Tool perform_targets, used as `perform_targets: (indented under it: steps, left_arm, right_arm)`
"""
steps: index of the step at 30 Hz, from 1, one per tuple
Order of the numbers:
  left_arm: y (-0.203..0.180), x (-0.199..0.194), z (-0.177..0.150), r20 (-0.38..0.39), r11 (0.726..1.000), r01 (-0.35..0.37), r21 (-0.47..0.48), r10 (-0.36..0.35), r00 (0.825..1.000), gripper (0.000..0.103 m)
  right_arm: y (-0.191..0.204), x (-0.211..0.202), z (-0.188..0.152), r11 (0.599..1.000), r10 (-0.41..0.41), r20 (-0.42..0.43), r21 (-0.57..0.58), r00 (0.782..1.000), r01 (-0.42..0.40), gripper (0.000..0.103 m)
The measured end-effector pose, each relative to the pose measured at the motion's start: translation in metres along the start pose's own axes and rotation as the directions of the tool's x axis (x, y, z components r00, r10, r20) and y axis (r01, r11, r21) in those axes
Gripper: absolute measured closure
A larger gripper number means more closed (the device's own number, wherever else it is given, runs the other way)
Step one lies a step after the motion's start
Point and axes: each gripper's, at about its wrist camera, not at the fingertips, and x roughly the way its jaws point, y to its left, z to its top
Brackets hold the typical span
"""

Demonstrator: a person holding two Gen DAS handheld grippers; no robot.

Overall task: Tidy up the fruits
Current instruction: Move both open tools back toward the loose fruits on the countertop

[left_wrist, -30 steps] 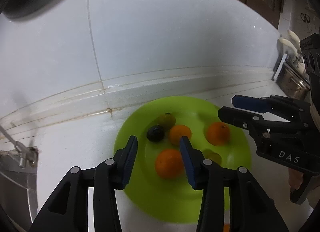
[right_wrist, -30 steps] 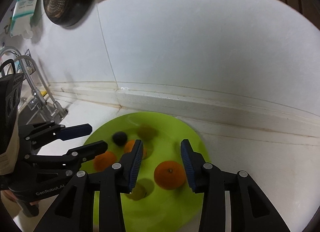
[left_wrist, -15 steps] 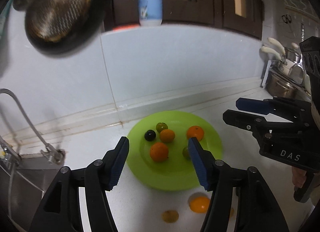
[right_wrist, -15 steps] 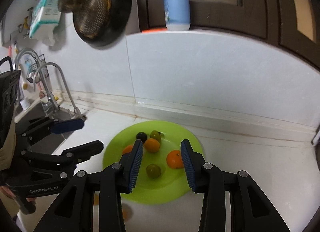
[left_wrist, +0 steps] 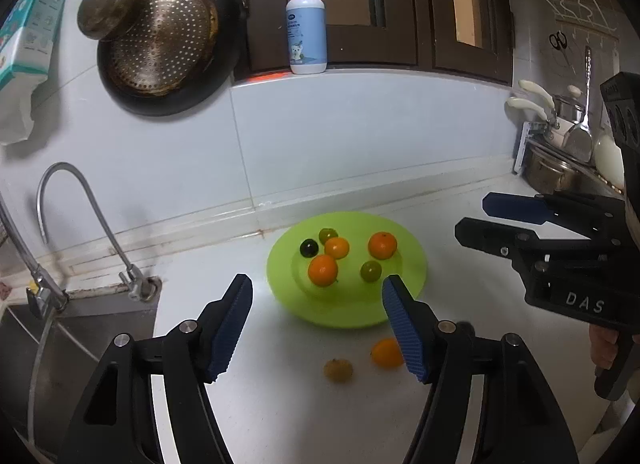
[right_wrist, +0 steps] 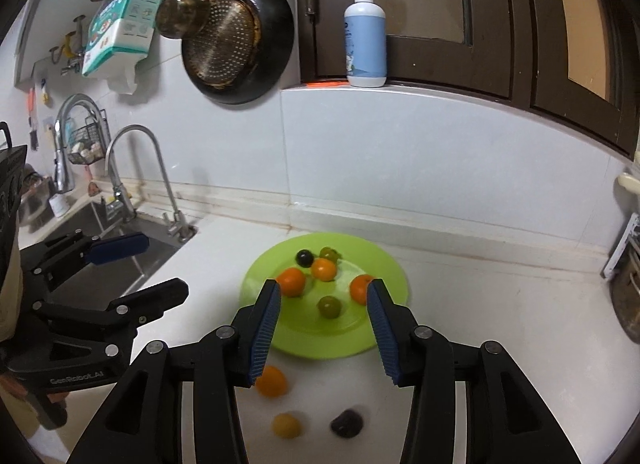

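Observation:
A lime green plate (left_wrist: 412, 264) (right_wrist: 384, 264) on the white counter holds several small fruits: oranges (left_wrist: 323, 270) (right_wrist: 291, 281), green ones (left_wrist: 371, 271) (right_wrist: 329, 307) and a dark one (left_wrist: 309, 248) (right_wrist: 305, 257). Loose on the counter in front of the plate lie an orange (left_wrist: 385, 353) (right_wrist: 271, 381), a yellowish fruit (left_wrist: 338, 370) (right_wrist: 286, 425) and a dark fruit (right_wrist: 347, 422). My left gripper (left_wrist: 317, 322) is open and empty, raised in front of the plate. My right gripper (right_wrist: 323, 324) is open and empty, raised above the plate's near edge.
A sink with a curved tap (left_wrist: 80, 200) (right_wrist: 160, 168) lies at the left. A soap bottle (left_wrist: 306, 24) stands on the ledge and a pan (left_wrist: 168, 44) hangs on the wall. Pots (left_wrist: 560, 172) stand at the far right.
Both grippers have pulled back and up from the plate. The left jaws opened wider. The sink, the wall and the loose fruits in front of the plate have come into view.

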Motion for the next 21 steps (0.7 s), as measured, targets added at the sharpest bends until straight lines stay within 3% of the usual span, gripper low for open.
perform_targets:
  steps: [13,21]
  left_arm:
    - [0.005,-0.004,-0.033,-0.007,0.995,-0.03,0.1,0.031,1.0,0.036]
    - [-0.003,0.014,-0.051,-0.071,0.99,0.022,0.137,-0.013,0.997,0.036]
  right_arm:
    - [0.03,0.003,-0.035,1.0,-0.009,-0.086,-0.021,0.996,0.007,0.057]
    - [0.032,0.012,-0.059,1.0,-0.012,-0.17,-0.02,0.985,0.008,0.057]
